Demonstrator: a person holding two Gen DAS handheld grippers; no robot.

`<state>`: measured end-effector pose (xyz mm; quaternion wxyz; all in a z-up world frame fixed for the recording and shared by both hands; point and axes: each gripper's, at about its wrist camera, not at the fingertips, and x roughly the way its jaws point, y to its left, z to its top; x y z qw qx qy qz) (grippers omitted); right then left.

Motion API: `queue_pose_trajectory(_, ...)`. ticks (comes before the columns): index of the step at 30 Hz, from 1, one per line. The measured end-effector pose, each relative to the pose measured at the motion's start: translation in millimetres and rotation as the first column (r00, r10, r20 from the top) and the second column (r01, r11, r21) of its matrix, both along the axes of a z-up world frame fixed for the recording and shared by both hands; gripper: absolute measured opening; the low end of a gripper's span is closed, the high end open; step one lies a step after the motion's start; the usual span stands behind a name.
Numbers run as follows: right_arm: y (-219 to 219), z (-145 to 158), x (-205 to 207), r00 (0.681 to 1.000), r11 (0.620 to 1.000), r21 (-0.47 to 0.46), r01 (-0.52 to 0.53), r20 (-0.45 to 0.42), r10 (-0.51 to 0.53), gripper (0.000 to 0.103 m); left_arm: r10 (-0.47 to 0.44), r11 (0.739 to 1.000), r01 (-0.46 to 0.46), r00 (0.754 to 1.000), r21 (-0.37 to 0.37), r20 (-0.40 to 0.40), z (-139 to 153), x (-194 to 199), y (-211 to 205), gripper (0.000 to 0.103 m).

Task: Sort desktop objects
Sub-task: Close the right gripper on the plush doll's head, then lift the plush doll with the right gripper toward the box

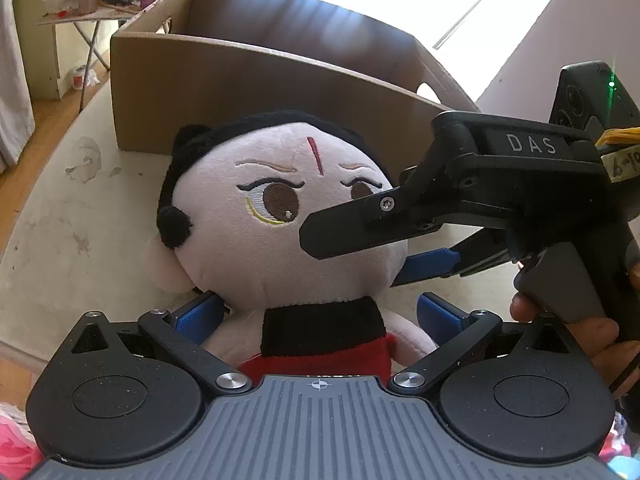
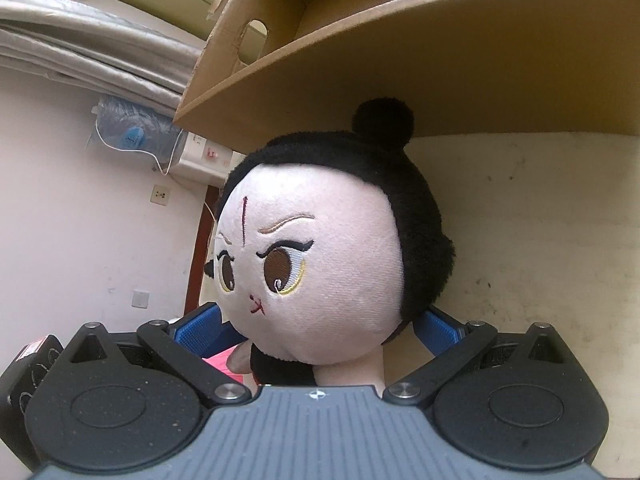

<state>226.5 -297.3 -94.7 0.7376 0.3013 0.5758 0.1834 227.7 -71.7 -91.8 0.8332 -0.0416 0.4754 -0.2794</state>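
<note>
Plush doll (image 1: 280, 232) on pale table (image 1: 60, 220), just before cardboard box (image 1: 248, 92) | left gripper (image 1: 320, 316) spread wide around torso, no squeeze visible | right gripper (image 2: 320, 328) spread about neck, crossing from right | long axis toward box, dead ahead | both equally near

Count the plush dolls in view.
1: a pale-faced plush doll with black hair lies on the table before the brown cardboard box, between both hand-held grippers. Others may be hidden inside the box.
</note>
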Motion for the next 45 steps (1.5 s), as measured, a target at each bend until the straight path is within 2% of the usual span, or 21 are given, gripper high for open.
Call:
queue_pose_trajectory(19, 5, -4, -1, 1.000, 1.000, 0.004, -0.017, -0.023, 0.017, 0.103, 0.020, 1.000, -0.020, 0.999, 0.008, 0.026, -2, 8, -3, 0.103)
queue_pose_trajectory(28, -11, 10, -9, 0.998, 0.998, -0.052, 0.035, 0.045, -0.033, 0.103, 0.043, 0.999, -0.043, 0.999, -0.003, 0.007, -8, 16, 4, 0.103)
queue_pose_trajectory(35, -20, 8, 8, 0.991, 0.995, 0.013, 0.098, 0.095, -0.099, 0.103, 0.038, 0.999, -0.038, 0.999, -0.014, -0.023, -11, 24, 4, 0.103)
queue_pose_trajectory(41, -5, -10, 17, 0.995, 0.996, 0.072, 0.058, 0.072, -0.063, 0.103, 0.039, 0.999, -0.040, 0.998, -0.021, -0.041, -12, 28, 3, 0.103)
queue_pose_trajectory(45, 2, -10, 10, 0.994, 0.998, 0.050, 0.028, 0.105, -0.033, 0.103, 0.037, 0.999, -0.038, 0.998, -0.028, -0.053, -13, 32, 4, 0.103)
